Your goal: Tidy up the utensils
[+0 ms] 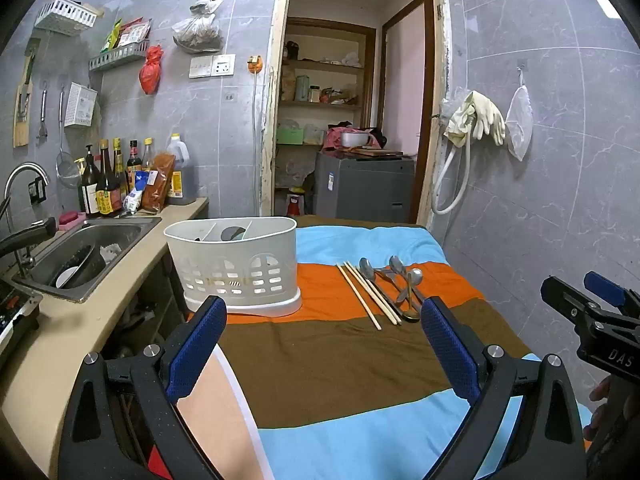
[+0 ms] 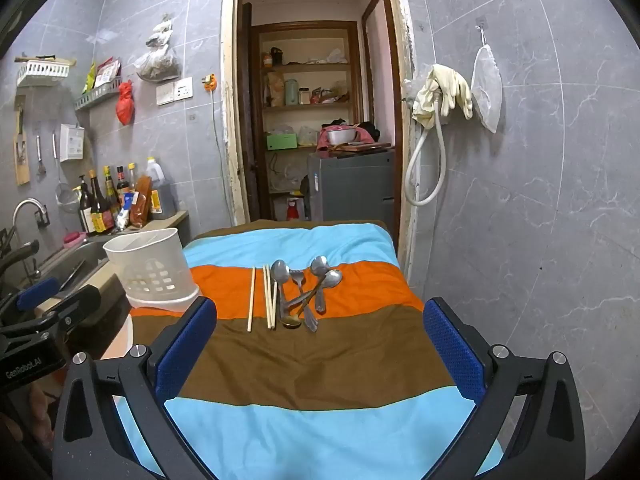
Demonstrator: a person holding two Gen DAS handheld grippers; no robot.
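Both my grippers are hovering over the striped cloth on the worktop, holding nothing. My left gripper has its fingers spread wide, and so does my right gripper. The chopsticks lie side by side on the orange stripe, one a bit apart on the left. Just right of them the spoons sit in a messy pile, handles crossing each other. The white utensil caddy stands upright at the cloth's left edge, next to the sink. It has divided compartments; something dark shows inside, can't tell what.
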